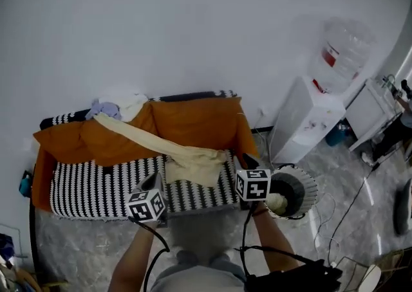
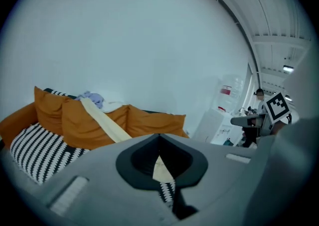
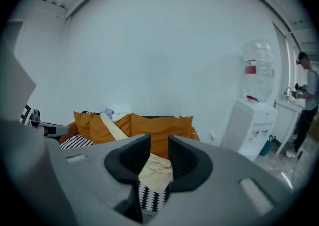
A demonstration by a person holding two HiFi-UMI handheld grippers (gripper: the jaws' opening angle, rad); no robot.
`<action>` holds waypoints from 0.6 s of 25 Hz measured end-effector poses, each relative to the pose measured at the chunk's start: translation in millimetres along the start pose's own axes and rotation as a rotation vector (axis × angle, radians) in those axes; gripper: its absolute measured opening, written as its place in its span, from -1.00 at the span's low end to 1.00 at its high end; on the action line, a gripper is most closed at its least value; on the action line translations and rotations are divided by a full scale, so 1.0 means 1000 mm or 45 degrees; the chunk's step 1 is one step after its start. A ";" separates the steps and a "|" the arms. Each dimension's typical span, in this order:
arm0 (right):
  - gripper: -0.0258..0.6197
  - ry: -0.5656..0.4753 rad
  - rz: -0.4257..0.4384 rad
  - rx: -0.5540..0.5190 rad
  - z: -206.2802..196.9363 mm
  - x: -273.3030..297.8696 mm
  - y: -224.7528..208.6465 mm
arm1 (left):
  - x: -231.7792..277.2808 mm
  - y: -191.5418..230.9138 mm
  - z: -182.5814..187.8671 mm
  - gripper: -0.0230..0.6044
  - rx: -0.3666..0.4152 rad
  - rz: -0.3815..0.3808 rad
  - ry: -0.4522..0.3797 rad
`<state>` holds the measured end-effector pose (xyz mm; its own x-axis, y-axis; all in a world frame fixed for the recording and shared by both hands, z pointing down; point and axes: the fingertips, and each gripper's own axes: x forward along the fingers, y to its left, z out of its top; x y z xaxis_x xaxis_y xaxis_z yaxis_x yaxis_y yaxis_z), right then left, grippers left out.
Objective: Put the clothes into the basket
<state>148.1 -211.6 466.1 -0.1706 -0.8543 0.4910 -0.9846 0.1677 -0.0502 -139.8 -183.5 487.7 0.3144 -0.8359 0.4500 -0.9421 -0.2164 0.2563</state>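
Observation:
A long cream garment (image 1: 168, 149) lies slantwise across the sofa (image 1: 96, 188), from the orange back cushions down onto the striped seat. A lavender and a white piece (image 1: 119, 107) sit bunched on the sofa's back at the left. The round slatted basket (image 1: 308, 189) stands on the floor by the sofa's right end, with a cream cloth (image 1: 277, 203) inside. My left gripper (image 1: 156, 182) hangs over the seat's front edge, its tips (image 2: 159, 136) shut and holding nothing. My right gripper (image 1: 250, 161) is beside the basket, open (image 3: 155, 143) and holding nothing. The cream garment (image 3: 155, 170) shows beyond its jaws.
A white water dispenser (image 1: 301, 120) with a bottle (image 1: 344, 49) stands right of the sofa against the wall. Cables (image 1: 341, 217) trail over the marble floor at the right. A person (image 3: 306, 98) stands at a counter at the far right.

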 end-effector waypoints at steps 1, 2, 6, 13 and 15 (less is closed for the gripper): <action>-0.55 -0.007 0.025 -0.021 0.009 0.008 0.025 | -0.010 0.024 0.005 -0.94 -0.020 0.024 -0.018; -0.55 -0.017 0.050 -0.044 0.018 0.015 0.049 | -0.020 0.047 0.011 -0.94 -0.042 0.047 -0.039; -0.55 -0.069 0.156 -0.144 0.058 0.048 0.144 | -0.052 0.132 0.043 -0.94 -0.092 0.138 -0.145; -0.55 -0.084 0.310 -0.297 0.097 0.102 0.273 | -0.087 0.237 0.086 -0.94 -0.104 0.234 -0.264; -0.55 -0.074 0.350 -0.338 0.103 0.123 0.298 | -0.083 0.259 0.095 -0.94 -0.082 0.254 -0.269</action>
<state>-170.8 -317.7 422.2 -0.4359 -0.7851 0.4400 -0.8587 0.5092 0.0579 -420.5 -217.7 435.4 0.0861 -0.9466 0.3107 -0.9713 -0.0103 0.2377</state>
